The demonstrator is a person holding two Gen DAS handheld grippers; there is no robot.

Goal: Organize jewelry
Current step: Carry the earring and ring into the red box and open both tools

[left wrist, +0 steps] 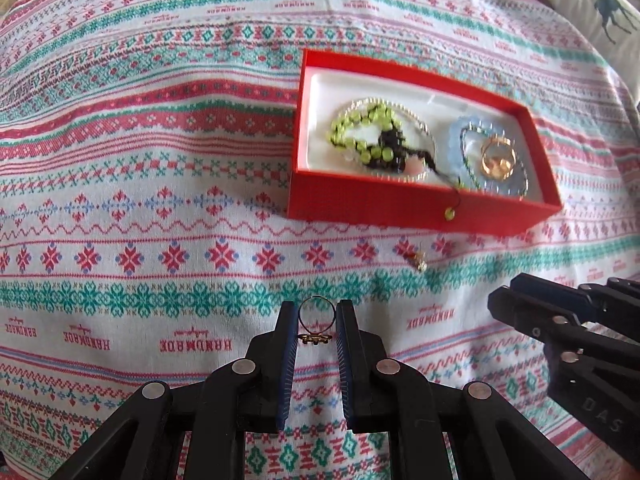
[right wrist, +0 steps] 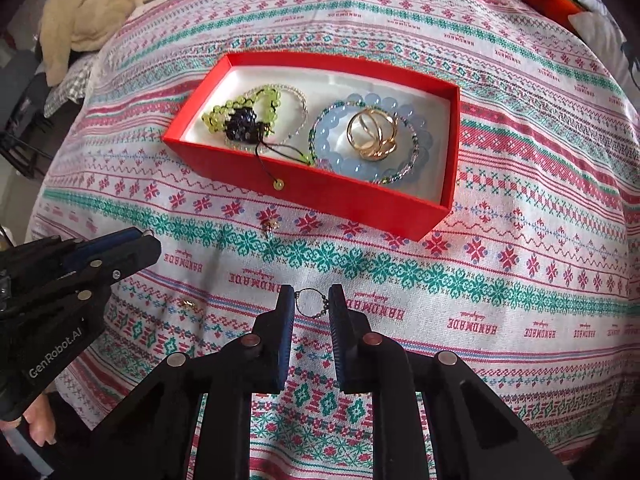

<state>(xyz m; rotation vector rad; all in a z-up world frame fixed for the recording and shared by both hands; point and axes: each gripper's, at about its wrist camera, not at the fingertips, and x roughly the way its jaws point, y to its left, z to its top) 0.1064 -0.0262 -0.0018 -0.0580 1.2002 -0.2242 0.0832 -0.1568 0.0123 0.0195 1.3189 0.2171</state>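
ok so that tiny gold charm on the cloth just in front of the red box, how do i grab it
Pinch the charm across its narrow middle, coming straight down from above. It is tiny and lies flat on the soft cloth, so a side approach would probably just push it along. It sits apart from the box wall, leaving room for the jaws on either side.

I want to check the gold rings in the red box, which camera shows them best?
The right wrist view: the gold rings are sharp inside the blue bead bracelet. The left wrist view shows them blurred.
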